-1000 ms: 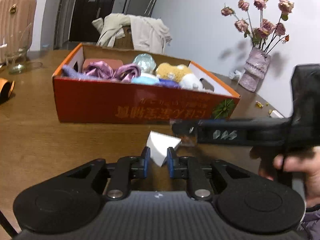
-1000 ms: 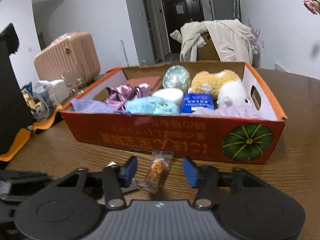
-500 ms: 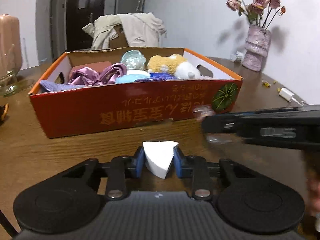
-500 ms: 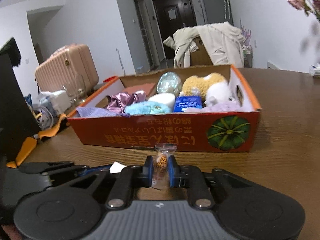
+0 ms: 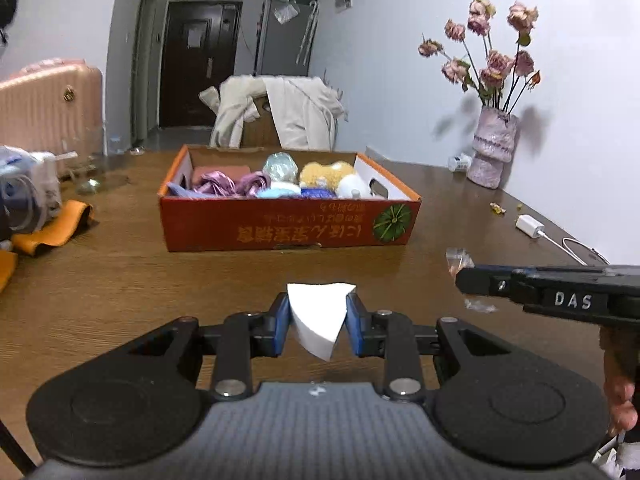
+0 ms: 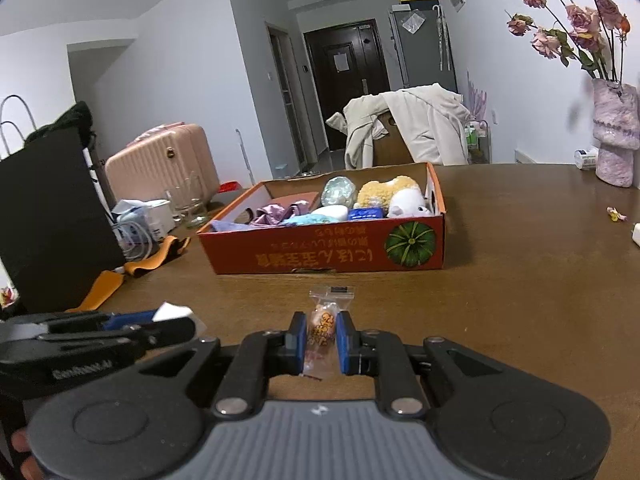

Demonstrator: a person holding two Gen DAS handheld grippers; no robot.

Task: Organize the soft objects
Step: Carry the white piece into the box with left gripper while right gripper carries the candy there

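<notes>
Taking the orange cardboard box [image 5: 288, 224] as the landmark, everything is being ordered from its left side to its right. Out past its left end, an orange strap [image 5: 52, 228] is lying on the wooden table [image 5: 120, 280], apart from the work. In front of the box's middle, the left gripper [image 5: 318, 322] is pinching a white wedge-shaped sponge [image 5: 318, 316] by its 2 flat sides, probably because the soft foam squeezes evenly there. In front of the box's right end, the right gripper [image 6: 322, 340] is pressing its jaws onto a clear-wrapped snack packet [image 6: 322, 330], gripping the filled middle rather than the thin seal. Both items are being held short of the box, which is already holding plush toys [image 6: 394, 198] and fabrics, apparently their destination.
</notes>
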